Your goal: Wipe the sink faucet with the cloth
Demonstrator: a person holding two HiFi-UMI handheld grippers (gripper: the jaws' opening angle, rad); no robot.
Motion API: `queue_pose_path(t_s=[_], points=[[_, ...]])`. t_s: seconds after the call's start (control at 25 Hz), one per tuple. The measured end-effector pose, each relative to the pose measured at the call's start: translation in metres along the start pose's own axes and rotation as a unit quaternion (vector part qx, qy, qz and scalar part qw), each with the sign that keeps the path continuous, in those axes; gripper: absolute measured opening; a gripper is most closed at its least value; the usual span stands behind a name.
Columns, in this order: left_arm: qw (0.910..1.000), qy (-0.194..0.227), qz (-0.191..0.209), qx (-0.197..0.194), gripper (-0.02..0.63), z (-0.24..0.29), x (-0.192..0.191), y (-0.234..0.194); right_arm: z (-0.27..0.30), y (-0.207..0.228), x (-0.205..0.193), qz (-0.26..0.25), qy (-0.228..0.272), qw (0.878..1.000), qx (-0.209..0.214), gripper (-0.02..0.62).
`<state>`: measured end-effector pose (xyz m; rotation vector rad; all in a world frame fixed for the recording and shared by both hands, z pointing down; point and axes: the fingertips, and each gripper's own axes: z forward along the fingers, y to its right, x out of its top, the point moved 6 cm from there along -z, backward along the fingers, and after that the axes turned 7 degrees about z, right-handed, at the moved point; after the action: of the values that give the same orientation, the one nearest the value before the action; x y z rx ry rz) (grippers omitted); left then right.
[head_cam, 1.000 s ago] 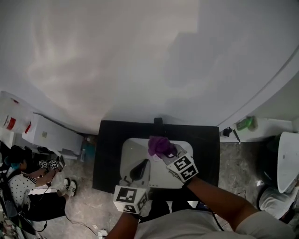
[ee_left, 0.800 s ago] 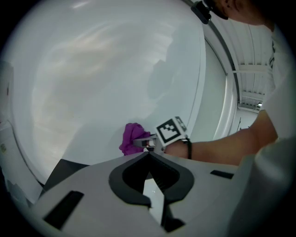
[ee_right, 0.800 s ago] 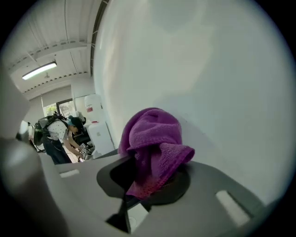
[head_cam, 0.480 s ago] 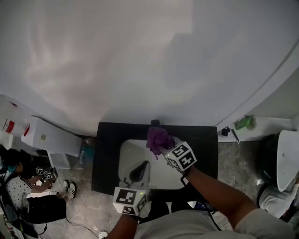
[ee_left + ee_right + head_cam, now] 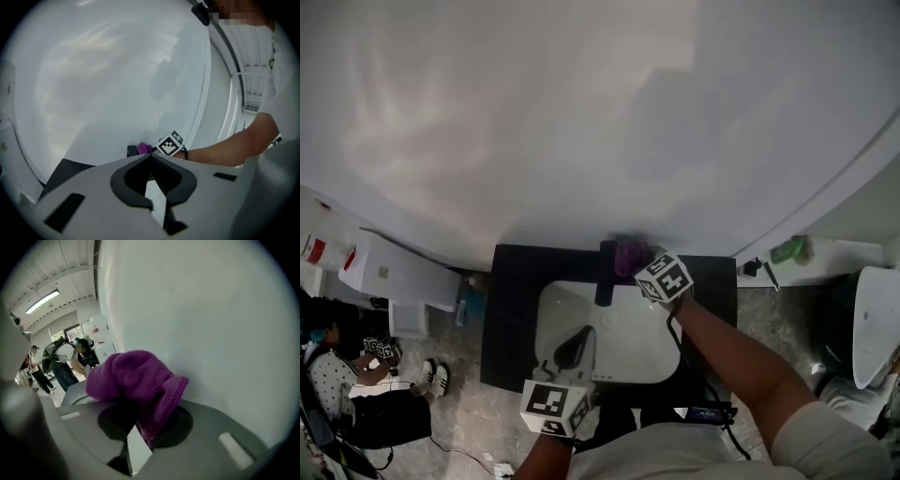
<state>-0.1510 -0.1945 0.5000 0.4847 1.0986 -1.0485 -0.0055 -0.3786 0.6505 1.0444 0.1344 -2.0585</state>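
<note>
A black faucet (image 5: 605,270) stands at the back of a white sink (image 5: 628,352) set in a black counter (image 5: 511,309). My right gripper (image 5: 639,265) is shut on a purple cloth (image 5: 630,253), which sits just right of the faucet's top, close to the white wall. In the right gripper view the bunched cloth (image 5: 133,378) fills the jaws of that gripper (image 5: 145,427) and hides the faucet. My left gripper (image 5: 572,349) hovers over the sink's front left, shut with nothing in it. The left gripper view shows its tips (image 5: 151,157) together, with the faucet (image 5: 132,150) and cloth (image 5: 144,148) far ahead.
A curved white wall (image 5: 581,122) rises behind the counter. White boxes (image 5: 398,272) and a seated person (image 5: 337,375) are at the left. A shelf at the right holds a green bottle (image 5: 791,248), with a white fixture (image 5: 872,323) beyond.
My right gripper has carried the cloth from over the basin back and up to the faucet by the wall. The left gripper has barely moved.
</note>
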Motion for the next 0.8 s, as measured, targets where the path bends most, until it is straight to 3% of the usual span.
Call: queue_pose_path(t_s=[0.28,0.44,0.52,0.64,0.8], points=[[0.9998,-0.01,-0.012,0.014,0.008,-0.006,-0.019,-0.018,0.069,0.029,-0.064,0.031,-0.075,0.996,-0.026,0.063],[0.9996,-0.011,-0.014,0.021,0.007,-0.008,-0.025,-0.026,0.078,0.036,-0.069,0.036,-0.062,0.997,-0.028,0.063],[0.9997,-0.011,-0.011,0.016,0.007,-0.009,-0.019,-0.022,0.059,0.026,-0.055,0.037,-0.036,0.998,-0.02,0.063],[1.0,-0.003,0.002,0.002,0.007,-0.008,-0.004,-0.008,0.004,0.001,-0.013,0.037,0.047,0.998,-0.005,0.063],[0.9995,0.02,0.018,-0.016,0.007,-0.009,0.024,0.013,-0.081,-0.03,0.053,0.031,0.152,0.988,0.012,0.063]])
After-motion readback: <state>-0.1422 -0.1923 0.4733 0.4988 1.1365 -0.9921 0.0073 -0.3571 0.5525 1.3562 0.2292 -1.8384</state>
